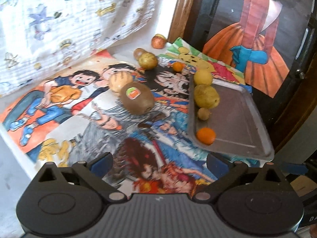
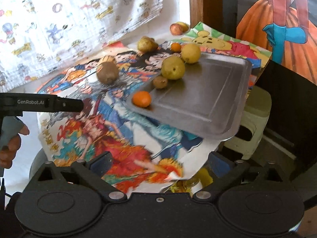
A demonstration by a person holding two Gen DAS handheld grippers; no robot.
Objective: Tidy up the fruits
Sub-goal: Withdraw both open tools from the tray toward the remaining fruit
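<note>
The scene is viewed by the left wrist camera from behind the wide-spread fingers of its own left gripper [image 1: 159, 163], angled down and forward over the cartoon-printed table cover [image 1: 111, 123] from the table's near edge. A like downward angle is taken by the right wrist camera behind the right gripper [image 2: 159, 163], set further right, nearer the metal tray [image 2: 208, 97]. The tray [image 1: 235, 119], the fruit along its left rim and the patterned cloth [image 2: 59, 29] behind are shared by both views.

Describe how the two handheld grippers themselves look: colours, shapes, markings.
The left gripper and right gripper look alike: black ribbed bodies, two round discs, silver pivot pins, blue pads on the jaws. White "GenRobot.AI" lettering marks the left gripper's side, seen from the right wrist camera.
</note>
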